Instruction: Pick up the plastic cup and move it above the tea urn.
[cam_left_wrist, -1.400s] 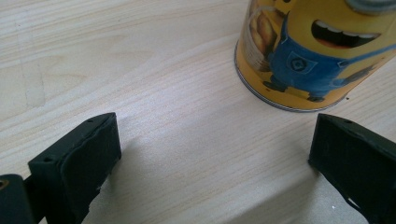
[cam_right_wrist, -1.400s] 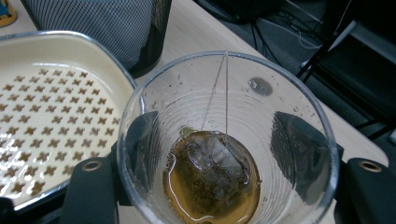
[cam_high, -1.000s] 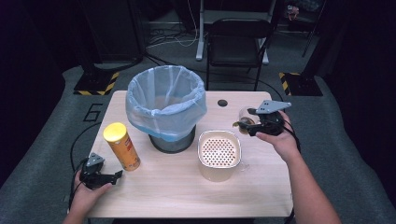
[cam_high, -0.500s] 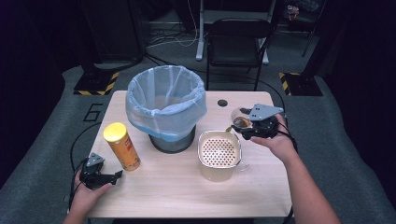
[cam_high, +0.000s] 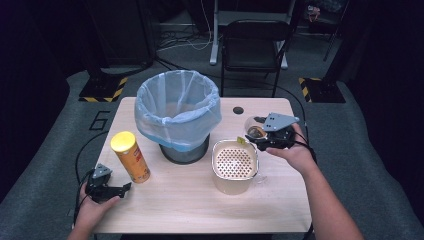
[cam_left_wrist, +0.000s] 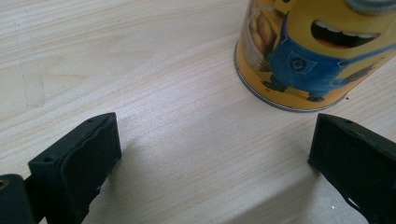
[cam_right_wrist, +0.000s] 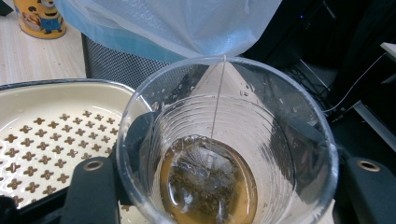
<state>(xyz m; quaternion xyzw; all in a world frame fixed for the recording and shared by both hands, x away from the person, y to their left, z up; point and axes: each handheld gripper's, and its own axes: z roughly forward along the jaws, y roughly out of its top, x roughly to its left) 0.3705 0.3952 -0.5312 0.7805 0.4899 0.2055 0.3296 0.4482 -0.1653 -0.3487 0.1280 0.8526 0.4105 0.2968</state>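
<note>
Clear plastic cup (cam_right_wrist: 229, 140), ribbed, holding amber tea and a sodden teabag (cam_right_wrist: 201, 179), pinched by the right gripper (cam_high: 265, 136) beside the perforated cream container (cam_high: 235, 165). Lined bin (cam_high: 177, 112) behind. Left gripper (cam_high: 107, 189): jaws spread, near yellow can (cam_high: 130, 156).

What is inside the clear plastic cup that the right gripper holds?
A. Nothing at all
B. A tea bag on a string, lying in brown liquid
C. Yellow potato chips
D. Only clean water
B. In the right gripper view the clear plastic cup, clamped between the jaws of the right gripper, holds a soaked tea bag in brown liquid, and its thin white string runs up over the rim.
</note>
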